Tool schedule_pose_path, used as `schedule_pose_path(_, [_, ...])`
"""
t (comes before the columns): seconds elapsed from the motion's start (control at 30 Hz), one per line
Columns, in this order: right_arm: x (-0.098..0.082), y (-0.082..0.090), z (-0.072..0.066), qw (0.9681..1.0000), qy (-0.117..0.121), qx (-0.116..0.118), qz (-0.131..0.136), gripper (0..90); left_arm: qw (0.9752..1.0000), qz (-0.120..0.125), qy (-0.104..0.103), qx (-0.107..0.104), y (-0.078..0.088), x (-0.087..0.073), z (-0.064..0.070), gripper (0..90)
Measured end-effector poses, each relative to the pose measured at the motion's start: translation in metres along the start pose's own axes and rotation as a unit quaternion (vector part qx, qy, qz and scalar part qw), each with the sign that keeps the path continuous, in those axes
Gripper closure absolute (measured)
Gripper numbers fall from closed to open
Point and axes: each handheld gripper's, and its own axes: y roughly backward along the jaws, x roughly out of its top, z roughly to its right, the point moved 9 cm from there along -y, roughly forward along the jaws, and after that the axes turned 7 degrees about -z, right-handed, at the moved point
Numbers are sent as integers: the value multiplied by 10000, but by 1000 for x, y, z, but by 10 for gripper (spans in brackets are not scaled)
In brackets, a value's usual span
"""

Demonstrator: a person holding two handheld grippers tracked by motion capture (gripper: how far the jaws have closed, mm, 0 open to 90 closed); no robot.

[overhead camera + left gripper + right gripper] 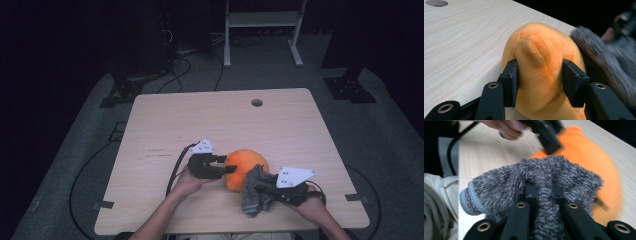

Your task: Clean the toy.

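Observation:
An orange plush ball (248,165) lies on the wooden table (200,115), right of centre near the front. My left gripper (227,166) reaches it from the left, and in the left gripper view its jaws pinch a fold of the orange plush ball (536,50). My left gripper (540,75) is shut on that fold. A grey fuzzy cloth (255,197) hangs against the ball's front right side, with my right gripper (258,189) shut on it. In the right gripper view the grey fuzzy cloth (511,180) bunches over my right gripper (544,188), and the orange plush ball (589,157) lies behind it.
A round hole (257,102) is near the table's far edge. The left gripper's black cable (175,170) trails to the front left. A white metal frame (262,20) stands on the floor beyond the table. The table's front edge is close under both hands.

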Motion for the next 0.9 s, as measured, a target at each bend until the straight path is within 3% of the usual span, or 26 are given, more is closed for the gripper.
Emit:
schedule_pose_path(0.13, [13,-19,-12,9996,257,62,-51,808,10000,6,34,28,0,0,0,512])
schedule_pose_path(0.23, [9,-30,-11,9990,349,50,-260,809,10000,-16,31,28,1,-2,-1,509])
schedule_pose_path(0.33, [-2,-26,-4,9993,152,81,-332,811,10000,-51,23,49,2,-4,-2,504])
schedule_pose_path(0.47, [-22,-10,12,9989,-260,-49,-376,810,9999,-51,15,95,2,-5,-3,503])
schedule_pose_path(0.6, [-10,6,28,9987,-466,-227,8,810,9995,-102,-290,103,1,-5,2,504])
schedule_pose_path(0.67, [-3,9,42,9976,-607,-312,131,810,9986,-126,-490,136,1,-5,4,504])
schedule_pose_path(0.73, [-2,6,53,9964,-813,-199,133,809,9987,-141,-464,149,1,-6,3,498])
schedule_pose_path(0.83, [-4,-3,54,9952,-970,-12,97,809,9991,-200,-354,103,2,-7,1,408])
schedule_pose_path(0.9, [-4,-7,47,9949,-1003,93,104,810,9996,-126,-226,-63,3,-4,3,273])
